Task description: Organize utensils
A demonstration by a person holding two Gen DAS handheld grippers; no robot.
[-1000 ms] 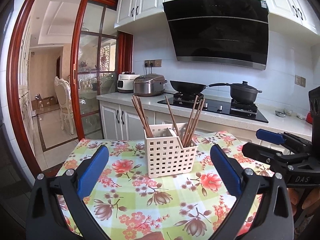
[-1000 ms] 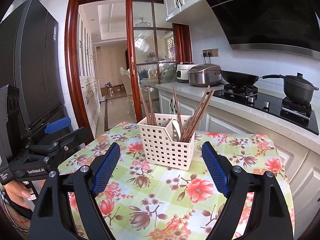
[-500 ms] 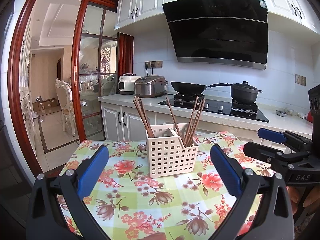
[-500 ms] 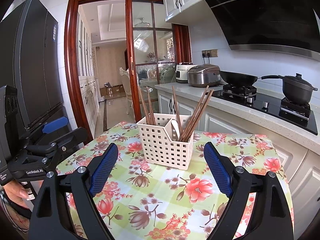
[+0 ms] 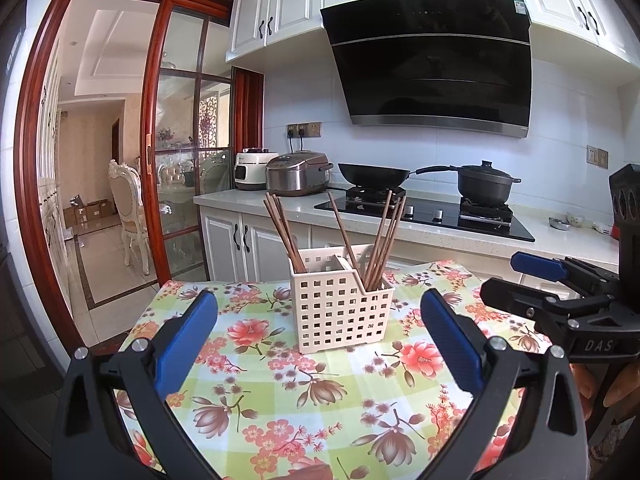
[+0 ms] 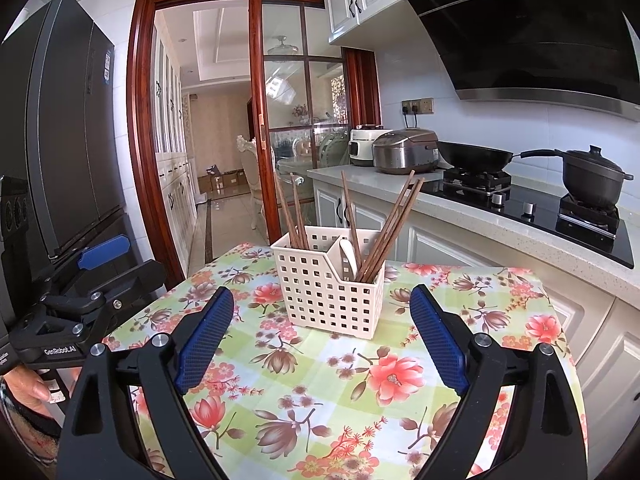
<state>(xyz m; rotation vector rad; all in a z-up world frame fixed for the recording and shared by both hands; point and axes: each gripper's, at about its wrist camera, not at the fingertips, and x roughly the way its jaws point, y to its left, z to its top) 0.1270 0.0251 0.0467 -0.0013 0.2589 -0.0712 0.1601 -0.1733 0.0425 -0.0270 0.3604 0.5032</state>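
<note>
The floral-clothed worktop [image 5: 256, 364] has bare cloth on every side of the cream slotted caddy [image 5: 340, 312], which stands toward the far edge, about midway between the side edges. Its left compartment holds a bundle of brown chopsticks [image 5: 282, 232]; the right one holds more chopsticks [image 6: 390, 232] fanning outward and what looks like a white spoon [image 6: 349, 258], only partly visible. The left tongs [image 5: 318, 334] stand released over the near cloth, touching nothing. The right tongs [image 6: 322, 330] have just been opening and are spread wide, with nothing between them, short of the caddy.
</note>
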